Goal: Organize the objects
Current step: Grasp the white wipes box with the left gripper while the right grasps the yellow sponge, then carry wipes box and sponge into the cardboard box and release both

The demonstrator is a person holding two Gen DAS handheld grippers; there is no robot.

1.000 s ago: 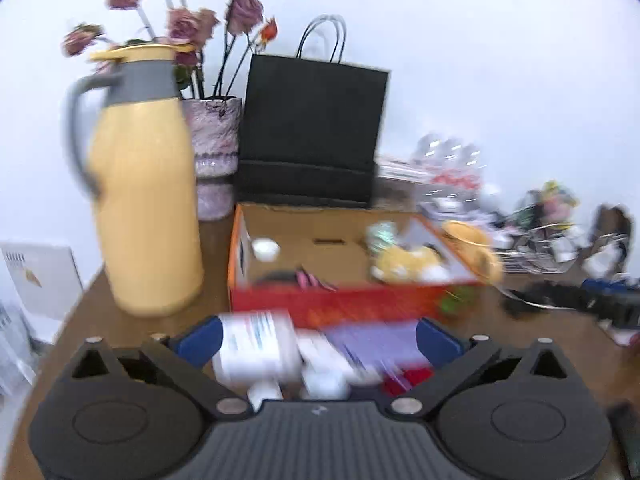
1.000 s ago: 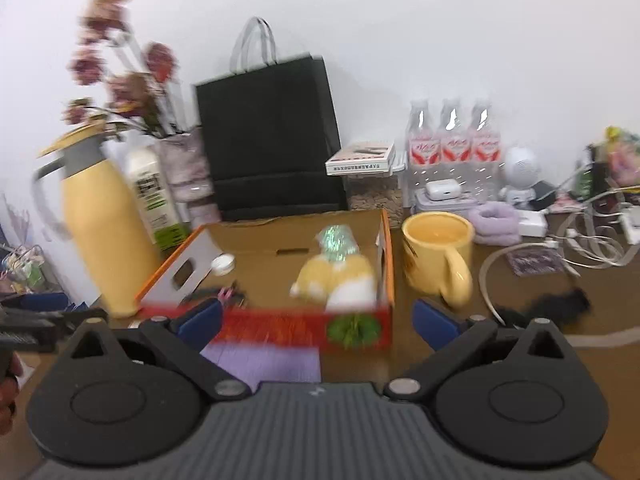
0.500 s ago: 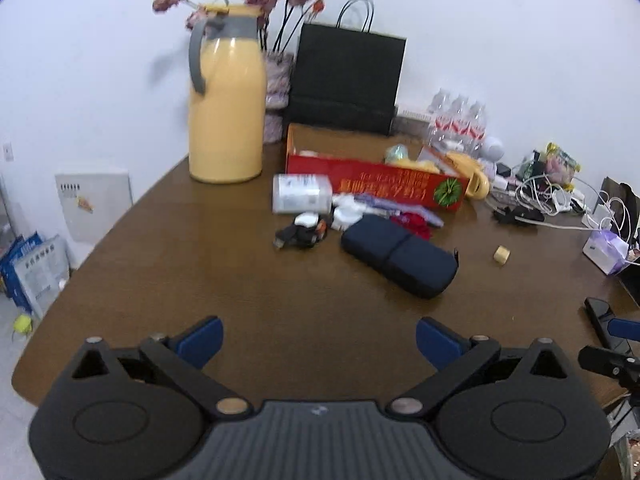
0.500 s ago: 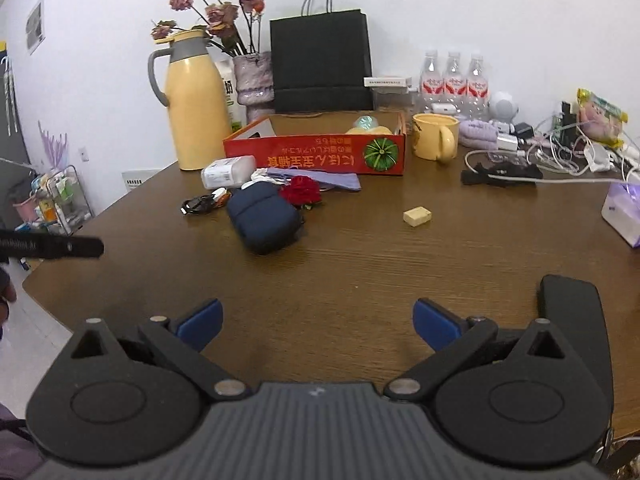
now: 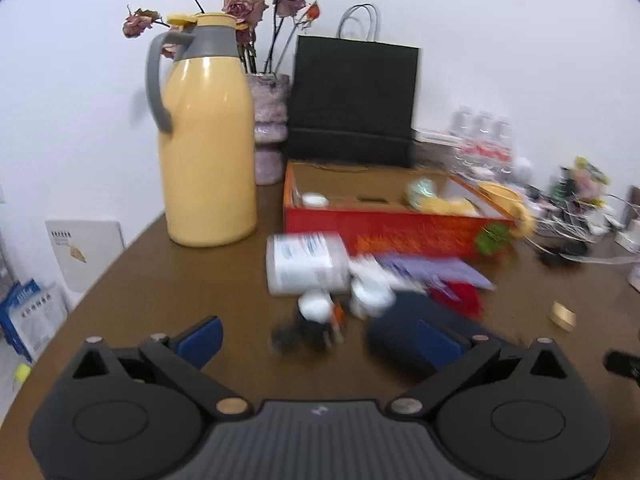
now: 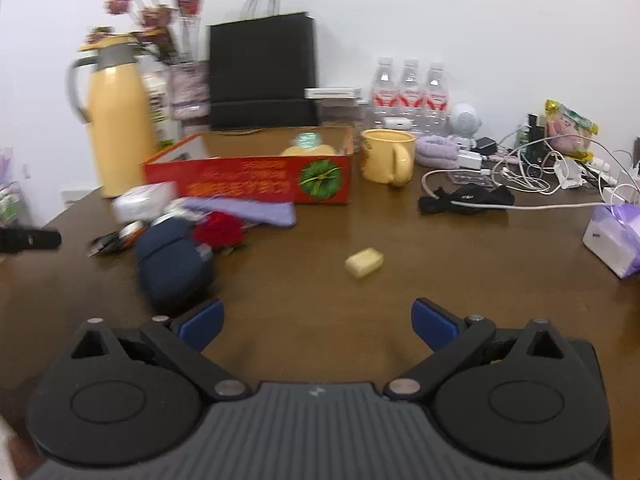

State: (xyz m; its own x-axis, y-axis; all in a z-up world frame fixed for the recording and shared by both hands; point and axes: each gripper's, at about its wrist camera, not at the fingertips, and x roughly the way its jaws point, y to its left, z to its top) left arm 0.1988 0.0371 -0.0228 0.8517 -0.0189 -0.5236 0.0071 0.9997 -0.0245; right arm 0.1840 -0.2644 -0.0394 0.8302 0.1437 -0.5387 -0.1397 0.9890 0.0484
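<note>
A red cardboard box (image 5: 394, 230) (image 6: 256, 184) stands open on the brown table with a yellow soft item inside. In front of it lie a white bottle (image 5: 306, 264) on its side, a purple cloth (image 6: 248, 210), a red flower (image 6: 219, 230), a dark blue pouch (image 6: 174, 260) (image 5: 408, 334), small white and black bits (image 5: 316, 316) and a small yellow block (image 6: 364, 262). My left gripper (image 5: 320, 342) is open, just short of the black bits. My right gripper (image 6: 316, 324) is open above bare table, with the pouch at its left finger.
A yellow jug (image 5: 206, 152) and a vase of dried roses (image 5: 268, 132) stand left of the box, a black paper bag (image 5: 354, 104) behind it. A yellow mug (image 6: 386, 156), water bottles (image 6: 408, 92), cables (image 6: 528, 172) and a tissue pack (image 6: 612, 240) crowd the right.
Both grippers have moved forward toward the box since half a second ago; the objects look larger and blurred. Both stay open and hold nothing.
</note>
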